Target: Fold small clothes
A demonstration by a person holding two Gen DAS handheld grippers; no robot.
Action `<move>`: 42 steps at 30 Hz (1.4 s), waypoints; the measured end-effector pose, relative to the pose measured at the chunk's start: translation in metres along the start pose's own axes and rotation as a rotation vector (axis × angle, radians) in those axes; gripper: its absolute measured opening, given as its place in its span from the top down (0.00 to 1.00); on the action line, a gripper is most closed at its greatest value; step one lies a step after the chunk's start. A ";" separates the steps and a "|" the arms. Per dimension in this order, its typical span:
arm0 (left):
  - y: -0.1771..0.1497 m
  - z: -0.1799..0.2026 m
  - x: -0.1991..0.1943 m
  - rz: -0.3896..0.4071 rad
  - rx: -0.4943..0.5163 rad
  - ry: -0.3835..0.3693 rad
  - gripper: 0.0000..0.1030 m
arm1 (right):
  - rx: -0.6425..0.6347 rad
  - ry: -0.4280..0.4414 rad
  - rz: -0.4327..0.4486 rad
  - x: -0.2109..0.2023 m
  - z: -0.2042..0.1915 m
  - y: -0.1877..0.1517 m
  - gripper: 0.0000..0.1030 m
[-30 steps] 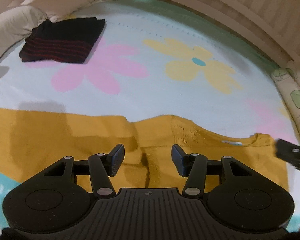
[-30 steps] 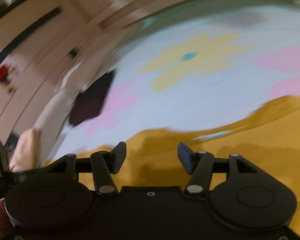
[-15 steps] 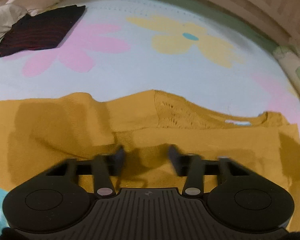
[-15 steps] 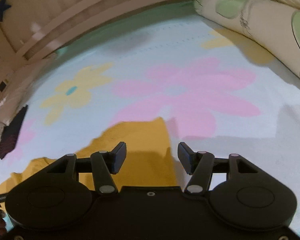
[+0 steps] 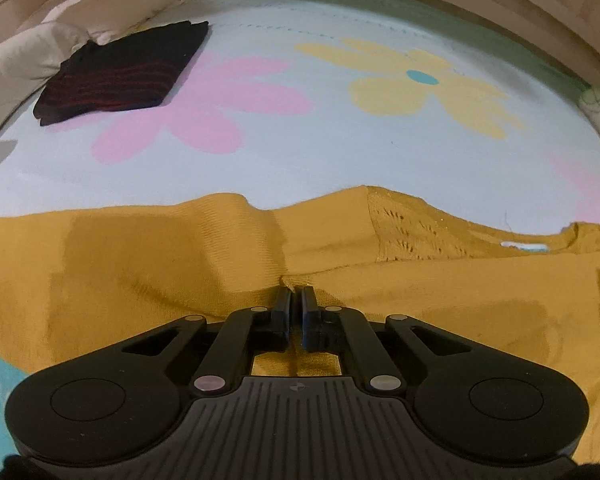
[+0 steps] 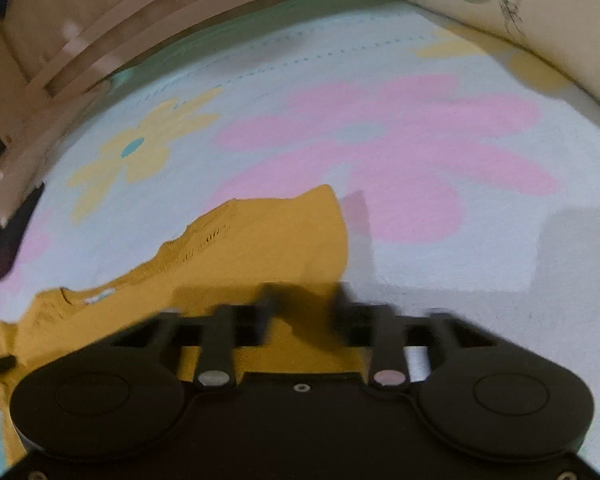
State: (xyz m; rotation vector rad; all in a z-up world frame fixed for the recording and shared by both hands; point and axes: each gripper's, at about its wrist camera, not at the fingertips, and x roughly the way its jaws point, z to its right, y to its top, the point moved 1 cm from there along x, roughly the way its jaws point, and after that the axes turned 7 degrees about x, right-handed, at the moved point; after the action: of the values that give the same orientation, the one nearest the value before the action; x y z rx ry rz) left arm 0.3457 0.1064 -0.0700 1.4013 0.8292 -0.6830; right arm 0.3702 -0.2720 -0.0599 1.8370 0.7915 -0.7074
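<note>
A mustard-yellow knit garment (image 5: 140, 264) lies spread on a flowered sheet, partly folded over itself. My left gripper (image 5: 297, 292) is shut on a pinch of its fabric near the middle. In the right wrist view the same garment (image 6: 260, 248) fills the lower left, its corner reaching toward a pink flower. My right gripper (image 6: 306, 300) is blurred with its jaws apart, low over the garment's right edge. A folded black garment with red stripes (image 5: 124, 72) lies at the far left of the sheet.
The sheet (image 5: 340, 144) is pale blue with pink and yellow flowers. Beige pillows (image 5: 28, 52) sit at the far left. A leaf-print cushion (image 6: 520, 12) lies at the far right. A wooden bed frame (image 5: 480, 4) curves behind.
My left gripper has dropped onto the yellow garment and closed on its fabric. My right gripper swung right to the garment's right edge, and its jaws are a little closer together.
</note>
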 end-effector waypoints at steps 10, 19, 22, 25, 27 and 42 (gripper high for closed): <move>0.000 -0.010 0.000 -0.011 -0.010 -0.133 0.45 | -0.003 -0.118 0.035 -0.014 0.007 0.011 0.45; -0.004 -0.048 -0.025 0.029 -0.056 -0.136 0.26 | -0.164 -0.002 0.051 -0.063 -0.061 0.004 0.00; -0.005 -0.076 -0.038 0.058 -0.103 -0.091 0.23 | -0.158 0.069 -0.008 -0.069 -0.081 -0.009 0.00; -0.009 -0.111 -0.050 0.087 -0.172 -0.041 0.23 | -0.176 0.110 -0.056 -0.074 -0.100 -0.027 0.00; -0.012 -0.137 -0.056 0.096 -0.219 -0.008 0.21 | -0.213 0.139 -0.079 -0.078 -0.119 -0.043 0.00; -0.070 -0.316 -0.064 0.088 -0.607 0.169 0.15 | -0.319 0.261 -0.131 -0.078 -0.186 -0.085 0.00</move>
State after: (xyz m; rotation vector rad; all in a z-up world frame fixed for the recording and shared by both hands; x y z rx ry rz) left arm 0.2223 0.4124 -0.0519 0.9402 0.9986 -0.2105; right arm 0.2792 -0.0890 0.0186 1.6134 1.1345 -0.3971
